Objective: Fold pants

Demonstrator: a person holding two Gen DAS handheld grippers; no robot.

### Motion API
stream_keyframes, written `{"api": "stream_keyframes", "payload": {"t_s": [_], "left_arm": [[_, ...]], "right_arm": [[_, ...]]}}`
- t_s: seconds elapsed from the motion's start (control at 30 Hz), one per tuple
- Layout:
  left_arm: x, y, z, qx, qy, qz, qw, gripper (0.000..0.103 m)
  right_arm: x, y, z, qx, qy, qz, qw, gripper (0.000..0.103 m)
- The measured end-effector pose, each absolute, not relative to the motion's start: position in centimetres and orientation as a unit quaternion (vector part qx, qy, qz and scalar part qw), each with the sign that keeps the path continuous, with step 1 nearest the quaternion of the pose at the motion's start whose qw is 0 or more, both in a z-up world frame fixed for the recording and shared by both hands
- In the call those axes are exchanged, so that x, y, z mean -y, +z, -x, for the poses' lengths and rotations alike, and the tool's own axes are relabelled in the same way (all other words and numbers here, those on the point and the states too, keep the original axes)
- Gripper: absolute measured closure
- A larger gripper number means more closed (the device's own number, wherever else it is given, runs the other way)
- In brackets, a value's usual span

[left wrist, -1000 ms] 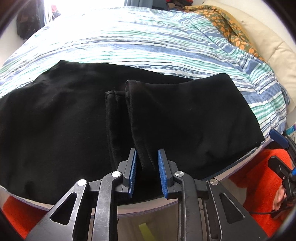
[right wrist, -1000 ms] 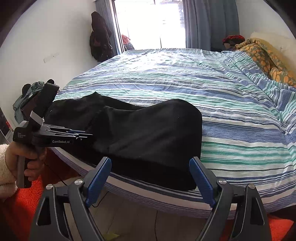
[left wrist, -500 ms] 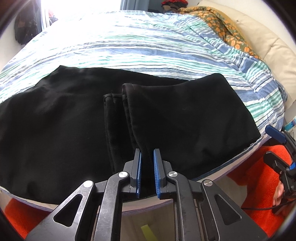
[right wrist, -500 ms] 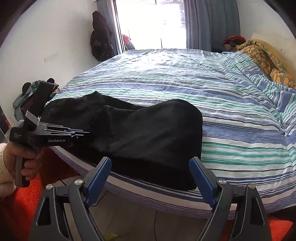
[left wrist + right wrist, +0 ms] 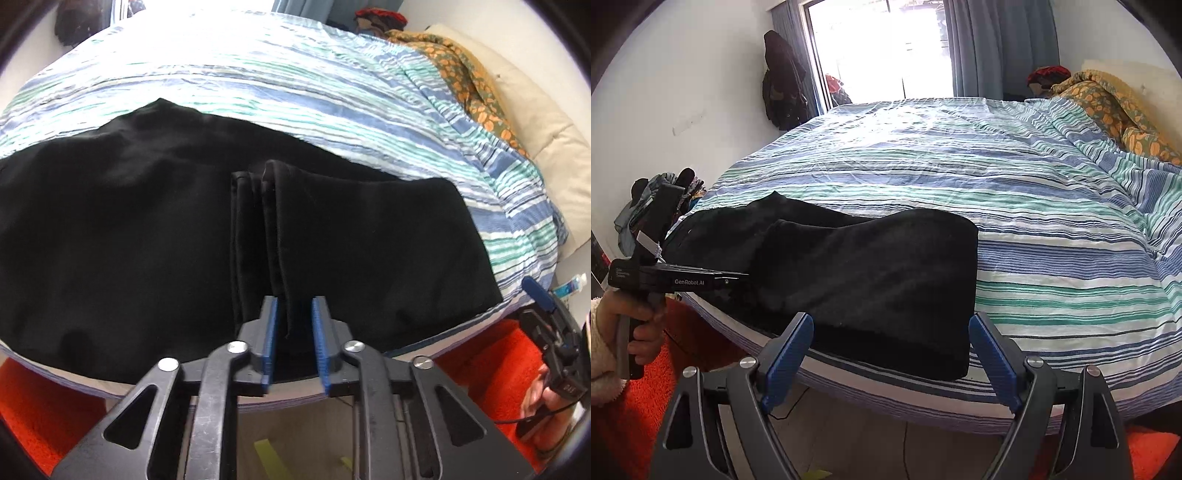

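Black pants (image 5: 129,240) lie folded across the near edge of the striped bed (image 5: 295,92). A doubled hem edge (image 5: 277,229) runs from the middle of the cloth toward my left gripper (image 5: 293,306). Its jaws are opening; the hem's end hangs between the blue pads (image 5: 270,332) with a gap on each side. In the right wrist view the pants (image 5: 868,277) form a thick dark stack, and the left gripper (image 5: 701,278) reaches into their left side. My right gripper (image 5: 892,321) stands wide open just short of the bed edge, with nothing between its fingers.
An orange rug (image 5: 37,406) covers the floor below the bed edge. An orange-patterned blanket (image 5: 1115,107) and a cream pillow (image 5: 546,140) lie at the head of the bed. Dark clothes (image 5: 783,85) hang on the wall beside the window, and a clothes pile (image 5: 653,195) sits at the left.
The left gripper's pads first narrowed onto the hem, then spread apart again, and the gripper shifted a little along the bed edge. The right gripper stayed still and open.
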State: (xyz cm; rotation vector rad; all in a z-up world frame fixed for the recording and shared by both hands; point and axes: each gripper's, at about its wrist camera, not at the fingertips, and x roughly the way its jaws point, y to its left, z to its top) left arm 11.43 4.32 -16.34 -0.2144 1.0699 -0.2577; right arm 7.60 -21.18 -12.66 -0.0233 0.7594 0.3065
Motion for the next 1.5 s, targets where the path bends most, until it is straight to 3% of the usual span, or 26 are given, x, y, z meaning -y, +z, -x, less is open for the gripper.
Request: {"api": "stream_keyframes", "payload": {"t_s": [0.03, 0.07, 0.1, 0.4, 0.43, 0.53, 0.63, 0.8, 0.9, 0.97, 1.07, 1.33, 1.43, 1.5], "left_arm": [[-4.7, -15.8, -11.3, -0.494, -0.121, 0.106, 0.854, 0.047], [-5.0, -15.3, -11.3, -0.481, -0.117, 0.107, 0.862, 0.034], [-5.2, -15.1, -11.3, -0.474, -0.112, 0.107, 0.867, 0.032], [-3.2, -18.3, -13.5, -0.527, -0.095, 0.045, 0.843, 0.037], [-2.8, -18.2, -13.6, -0.527, -0.096, 0.04, 0.843, 0.042], [-2.7, -18.0, -13.4, -0.52, -0.083, 0.029, 0.85, 0.087], [-4.3, -17.0, -13.1, -0.508, -0.09, 0.072, 0.853, 0.096], [-5.9, -17.2, -12.9, -0.514, -0.091, 0.072, 0.85, 0.094], [-6.1, -17.4, -12.6, -0.516, -0.078, 0.076, 0.85, 0.076], [-6.0, -16.9, -12.5, -0.517, -0.079, 0.083, 0.848, 0.054], [-6.3, -15.7, -11.9, -0.492, -0.061, 0.082, 0.864, 0.046], [-7.0, -11.6, -10.1, -0.393, -0.063, 0.079, 0.914, 0.048], [-4.2, -12.8, -10.9, -0.418, -0.103, 0.041, 0.902, 0.048], [-2.5, -15.0, -12.0, -0.452, -0.114, 0.02, 0.885, 0.056]], "right_arm": [[21.2, -12.6, -7.5, -0.367, 0.149, 0.012, 0.918, 0.017], [21.3, -12.6, -7.6, -0.365, 0.149, 0.013, 0.919, 0.017], [21.4, -12.6, -7.6, -0.365, 0.149, 0.013, 0.919, 0.017], [21.2, -12.9, -7.8, -0.371, 0.148, 0.016, 0.917, 0.017], [21.1, -12.9, -7.8, -0.371, 0.148, 0.017, 0.917, 0.017], [21.2, -12.9, -7.8, -0.371, 0.146, 0.015, 0.917, 0.017], [21.4, -12.9, -7.8, -0.372, 0.142, 0.01, 0.917, 0.017], [22.0, -12.8, -7.8, -0.37, 0.137, 0.0, 0.919, 0.017], [22.2, -13.2, -8.3, -0.379, 0.137, -0.01, 0.915, 0.017], [22.3, -13.2, -8.3, -0.381, 0.137, -0.013, 0.914, 0.017], [22.6, -13.0, -8.2, -0.376, 0.133, -0.014, 0.917, 0.017], [28.4, -13.4, -9.2, -0.38, 0.037, -0.114, 0.917, 0.019], [29.5, -12.8, -10.4, -0.387, 0.045, -0.149, 0.909, 0.037], [28.2, -11.3, -11.5, -0.377, 0.084, -0.134, 0.913, 0.049]]}}
